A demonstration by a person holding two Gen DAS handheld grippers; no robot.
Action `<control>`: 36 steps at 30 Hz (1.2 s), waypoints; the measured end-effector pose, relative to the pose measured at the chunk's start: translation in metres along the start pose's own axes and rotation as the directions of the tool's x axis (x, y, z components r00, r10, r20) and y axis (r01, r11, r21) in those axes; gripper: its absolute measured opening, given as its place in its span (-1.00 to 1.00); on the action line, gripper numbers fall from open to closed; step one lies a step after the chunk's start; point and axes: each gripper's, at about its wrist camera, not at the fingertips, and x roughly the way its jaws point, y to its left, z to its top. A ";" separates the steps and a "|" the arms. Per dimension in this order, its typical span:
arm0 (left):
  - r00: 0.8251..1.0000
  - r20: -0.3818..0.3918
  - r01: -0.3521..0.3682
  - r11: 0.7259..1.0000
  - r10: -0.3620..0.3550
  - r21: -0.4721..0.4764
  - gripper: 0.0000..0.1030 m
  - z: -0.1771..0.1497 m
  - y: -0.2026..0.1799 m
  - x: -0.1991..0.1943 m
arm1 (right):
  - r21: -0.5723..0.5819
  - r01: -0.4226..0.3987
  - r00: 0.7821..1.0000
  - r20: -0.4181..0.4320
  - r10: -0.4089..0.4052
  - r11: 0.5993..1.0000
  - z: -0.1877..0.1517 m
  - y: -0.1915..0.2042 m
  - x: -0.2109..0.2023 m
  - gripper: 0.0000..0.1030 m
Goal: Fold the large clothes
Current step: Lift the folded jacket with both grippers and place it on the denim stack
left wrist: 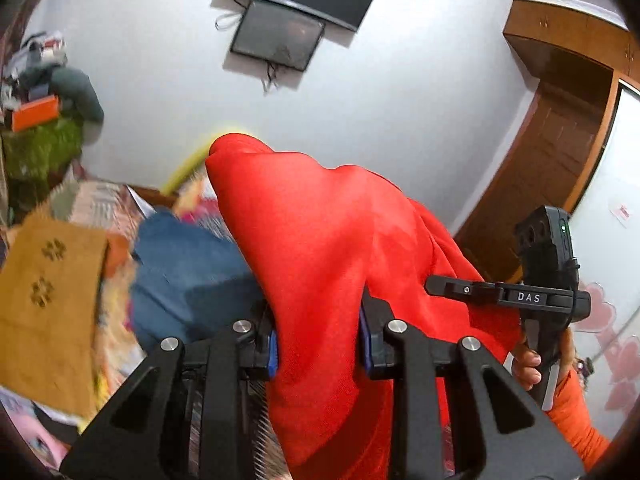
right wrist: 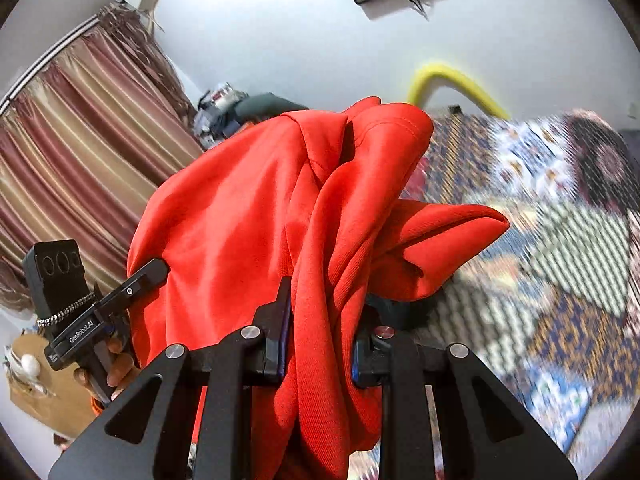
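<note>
A large red garment hangs bunched between both grippers, held up in the air over a bed. My left gripper is shut on a thick fold of it; cloth drapes over and below the jaws. My right gripper is shut on another bunch of the same red garment, which piles up above the jaws. The right gripper's body shows at the right of the left wrist view, and the left gripper's body at the left of the right wrist view.
A patterned bedspread lies below. A blue garment and a mustard cloth lie on the bed. A wall screen, a wooden wardrobe, striped curtains and a cluttered shelf surround the bed.
</note>
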 end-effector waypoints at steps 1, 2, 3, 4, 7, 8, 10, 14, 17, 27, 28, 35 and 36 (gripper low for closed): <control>1.000 0.004 -0.006 1.000 0.006 -0.006 -0.43 0.014 0.013 0.004 | 0.003 -0.009 1.000 0.006 0.009 1.000 0.006 0.002 0.008 -0.63; 1.000 0.005 -0.013 1.000 0.013 -0.007 -0.43 0.023 0.024 0.009 | 0.007 -0.016 1.000 0.009 0.016 1.000 0.015 0.002 0.022 -0.63; 1.000 0.009 -0.027 1.000 0.027 -0.010 -0.43 0.029 0.033 0.015 | 0.013 -0.024 1.000 0.011 0.024 1.000 0.021 0.000 0.036 -0.63; 0.999 0.011 -0.041 0.999 0.041 -0.014 -0.43 0.036 0.046 0.022 | 0.020 -0.028 1.000 0.009 0.028 0.999 0.024 -0.001 0.046 -0.63; 0.997 -0.031 -0.070 0.997 0.069 -0.033 -0.42 0.046 0.086 0.058 | 0.056 -0.015 1.000 -0.013 0.015 0.998 0.033 -0.020 0.094 -0.63; 0.995 -0.054 -0.090 0.995 0.088 -0.049 -0.42 0.045 0.101 0.073 | 0.068 -0.002 1.000 -0.029 0.004 0.998 0.033 -0.028 0.113 -0.63; 0.987 -0.113 -0.124 0.989 0.115 -0.079 -0.40 0.037 0.129 0.105 | 0.084 0.052 0.997 -0.069 -0.046 0.995 0.031 -0.044 0.146 -0.63; 0.913 -0.342 -0.273 0.956 0.223 -0.105 -0.32 -0.006 0.184 0.183 | 0.093 0.198 0.968 -0.176 -0.180 0.976 0.013 -0.082 0.197 -0.60; 0.909 -0.316 -0.299 0.953 0.273 -0.038 0.05 -0.028 0.187 0.187 | 0.040 0.237 0.957 -0.184 -0.226 0.971 0.006 -0.088 0.194 -0.45; 0.874 -0.255 -0.401 0.910 0.414 0.104 0.43 -0.061 0.139 0.144 | -0.056 0.397 0.905 -0.143 -0.401 0.916 -0.028 -0.069 0.110 0.06; 0.871 -0.258 -0.403 0.909 0.417 0.108 0.43 -0.062 0.135 0.138 | -0.057 0.396 0.906 -0.143 -0.400 0.917 -0.031 -0.066 0.104 0.06; 0.863 -0.217 -0.433 0.889 0.457 0.148 0.42 -0.078 0.084 0.077 | -0.141 0.382 0.921 -0.018 -0.388 0.913 -0.043 -0.016 0.051 0.06; 0.872 -0.188 -0.431 0.891 0.452 0.142 0.42 -0.076 0.074 0.061 | -0.166 0.382 0.923 0.020 -0.385 0.909 -0.046 -0.003 0.040 0.06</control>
